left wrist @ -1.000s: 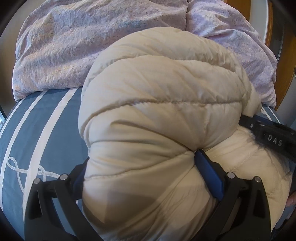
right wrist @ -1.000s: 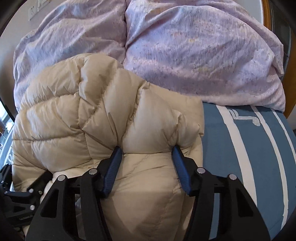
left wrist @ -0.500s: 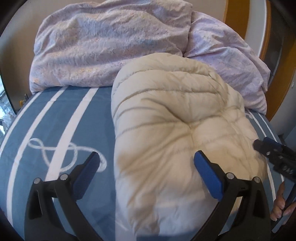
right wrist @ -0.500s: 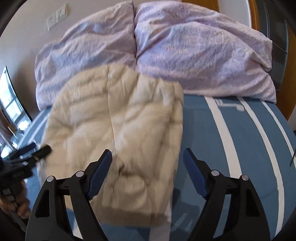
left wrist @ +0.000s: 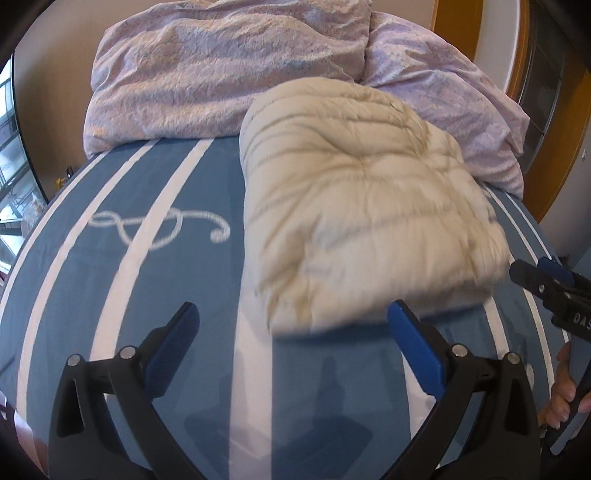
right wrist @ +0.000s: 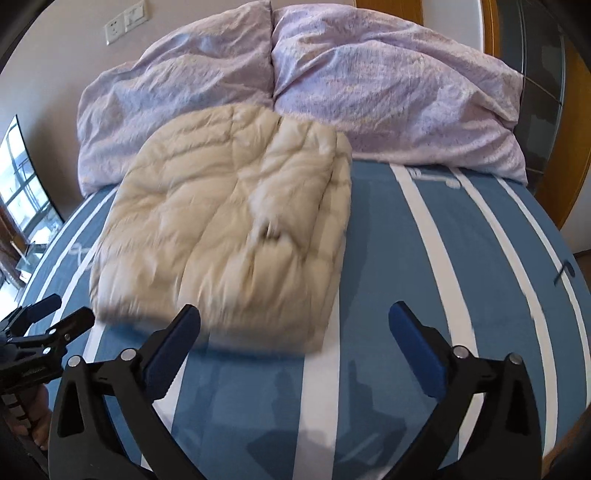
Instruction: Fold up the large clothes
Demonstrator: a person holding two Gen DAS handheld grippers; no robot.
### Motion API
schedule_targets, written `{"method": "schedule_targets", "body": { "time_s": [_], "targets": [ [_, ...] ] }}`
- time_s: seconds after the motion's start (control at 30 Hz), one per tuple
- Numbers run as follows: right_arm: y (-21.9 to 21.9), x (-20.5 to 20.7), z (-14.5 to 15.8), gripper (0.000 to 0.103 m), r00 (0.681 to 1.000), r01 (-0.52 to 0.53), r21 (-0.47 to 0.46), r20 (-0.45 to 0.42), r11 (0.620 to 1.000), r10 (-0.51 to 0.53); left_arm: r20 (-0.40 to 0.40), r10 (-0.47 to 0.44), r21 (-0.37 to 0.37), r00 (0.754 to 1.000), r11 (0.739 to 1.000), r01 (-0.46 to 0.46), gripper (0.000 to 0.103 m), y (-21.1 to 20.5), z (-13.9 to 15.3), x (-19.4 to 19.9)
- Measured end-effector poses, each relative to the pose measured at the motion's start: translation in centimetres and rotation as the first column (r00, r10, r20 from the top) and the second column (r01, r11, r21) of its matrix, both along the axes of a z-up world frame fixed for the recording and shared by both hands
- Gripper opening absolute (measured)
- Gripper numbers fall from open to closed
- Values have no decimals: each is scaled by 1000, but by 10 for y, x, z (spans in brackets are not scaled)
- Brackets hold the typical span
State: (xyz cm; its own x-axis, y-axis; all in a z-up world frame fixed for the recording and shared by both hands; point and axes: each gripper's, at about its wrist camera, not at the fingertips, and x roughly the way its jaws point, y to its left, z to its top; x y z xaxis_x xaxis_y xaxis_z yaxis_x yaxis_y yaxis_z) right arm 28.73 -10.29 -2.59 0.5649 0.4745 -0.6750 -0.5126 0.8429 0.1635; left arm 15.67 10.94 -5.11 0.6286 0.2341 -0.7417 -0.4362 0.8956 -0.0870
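While the cream quilted down jacket [left wrist: 354, 199] lies folded into a thick rectangular bundle on the bed, neither claw has any hold on it. It sits on the blue bedspread [left wrist: 155, 280] with white stripes, its far edge pushed up against the two rumpled lilac pillows [right wrist: 388, 92] at the head of the bed.

The left gripper [left wrist: 293, 332] stands spread wide with nothing between its blue pads [left wrist: 413, 350]; the near edge of the jacket lies just beyond its tips, apart from them. The right gripper [right wrist: 293, 332] has just been opening and now gapes as wide, empty too, with bare bedspread between its fingers and the jacket off to its left.

Each claw shows at the edge of the other's view. On the body of the right one, seen from the left camera, white letters read "DAS"; the rest is cut off by the frame. Fingers of the person's hand [left wrist: 563, 398] curl round its handle below.

A white looping rope motif [left wrist: 159, 229] is printed on the bedspread. On the wall above the pillows sits a white socket plate [right wrist: 125, 22]; any marking on it is probably too small to read. Much of the jacket's near edge is blurred.
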Motion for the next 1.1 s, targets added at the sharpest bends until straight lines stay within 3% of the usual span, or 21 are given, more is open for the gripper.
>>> {"method": "schedule_targets", "body": {
  "time_s": [0.27, 0.57, 1.1],
  "targets": [
    [-22, -33, 4, 102, 1000, -7, 54, -19, 999, 8, 4, 14, -28, 1000, 1000, -14, 101, -19, -3, -31],
    [-26, -56, 4, 102, 1000, -16, 51, -23, 999, 18, 8, 10, -67, 1000, 998, -9, 101, -30, -2, -49],
    [-28, -66, 5, 102, 997, -38, 73, -59, 997, 43, -10, -30, -105, 1000, 994, 28, 101, -42, 6, -52]
  ]
}}
